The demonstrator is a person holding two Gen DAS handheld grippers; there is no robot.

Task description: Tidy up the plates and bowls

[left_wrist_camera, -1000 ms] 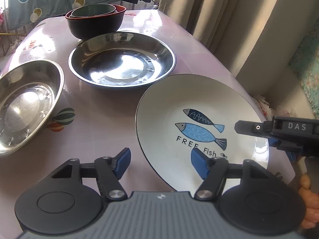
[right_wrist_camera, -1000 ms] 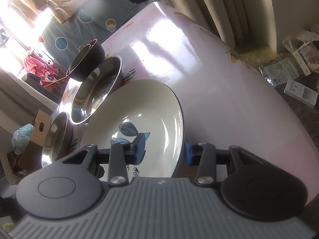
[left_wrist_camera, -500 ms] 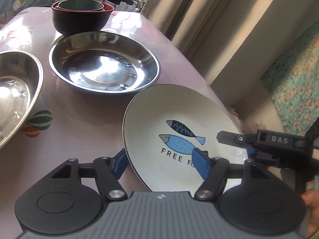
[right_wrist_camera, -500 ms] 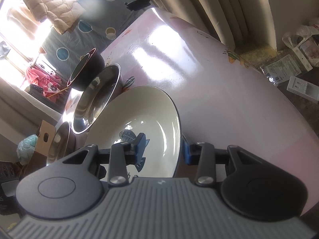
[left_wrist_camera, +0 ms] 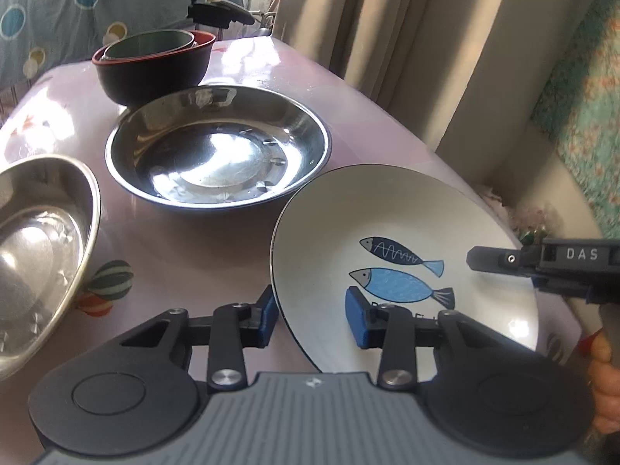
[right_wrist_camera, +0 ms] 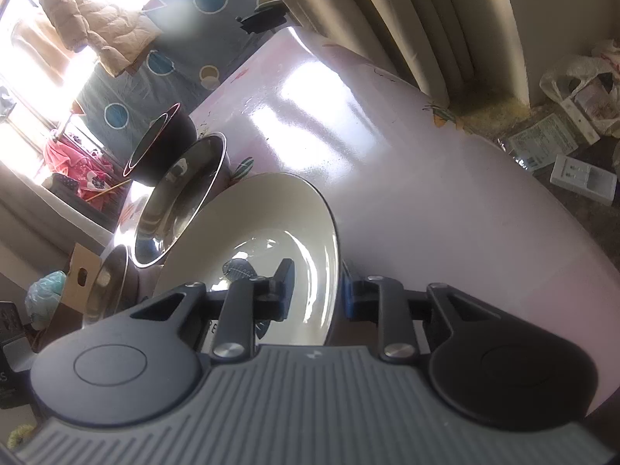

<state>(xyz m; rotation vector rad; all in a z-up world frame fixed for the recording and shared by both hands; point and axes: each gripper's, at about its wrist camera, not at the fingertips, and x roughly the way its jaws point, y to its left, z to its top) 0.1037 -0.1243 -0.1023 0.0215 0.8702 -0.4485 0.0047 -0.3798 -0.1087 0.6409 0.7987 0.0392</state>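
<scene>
Straddling white fish-print plate (left_wrist_camera: 395, 232) rim, unpinched: left claw (left_wrist_camera: 310, 319) spread | right claw (right_wrist_camera: 316, 290) likewise spread

The left hand-held gripper (left_wrist_camera: 310, 319) fills the lower frame of its own view: a ribbed grey body, two round black discs with embossed circles, black linkage arms pinned by silver screws, and blue pads (left_wrist_camera: 358, 321) on the fingers. The right hand-held gripper (right_wrist_camera: 316, 294) has the same build. At the right edge of the left view it shows white "DAS" lettering, with bare fingers (left_wrist_camera: 602, 379) of skin beneath.
</scene>
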